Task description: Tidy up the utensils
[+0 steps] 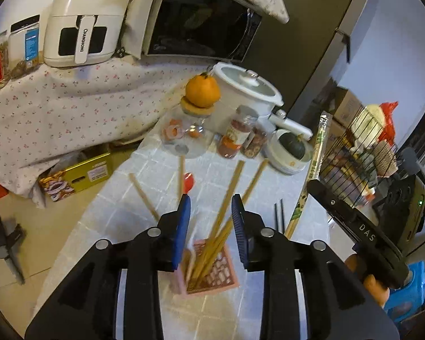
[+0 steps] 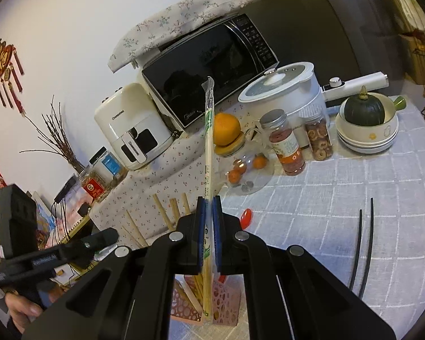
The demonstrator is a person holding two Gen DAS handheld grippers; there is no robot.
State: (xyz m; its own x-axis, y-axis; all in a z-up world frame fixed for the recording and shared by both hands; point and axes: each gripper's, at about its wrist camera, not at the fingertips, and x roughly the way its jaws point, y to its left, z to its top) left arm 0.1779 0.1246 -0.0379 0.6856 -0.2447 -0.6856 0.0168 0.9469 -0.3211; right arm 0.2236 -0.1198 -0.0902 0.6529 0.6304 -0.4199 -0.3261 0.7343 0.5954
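Note:
A pink perforated holder (image 1: 221,280) stands on the white checked tablecloth with several bamboo chopsticks (image 1: 232,184) and a red spoon (image 1: 187,181) leaning out of it. My left gripper (image 1: 211,201) hovers just above the holder, open, its blue pads either side of the chopsticks without pressing them. My right gripper (image 2: 209,201) is shut on a pair of plastic-wrapped chopsticks (image 2: 208,130), held upright with the lower end over the holder (image 2: 229,306). Two black chopsticks (image 2: 365,249) lie on the cloth to the right.
Behind the holder stand a glass jar with an orange (image 2: 226,130) on top, two snack jars (image 2: 287,147), a white pot (image 2: 286,90) and stacked bowls with a green squash (image 2: 364,110). A microwave (image 2: 209,70) and air fryer (image 2: 133,124) sit further back. A wire basket (image 1: 354,155) stands right.

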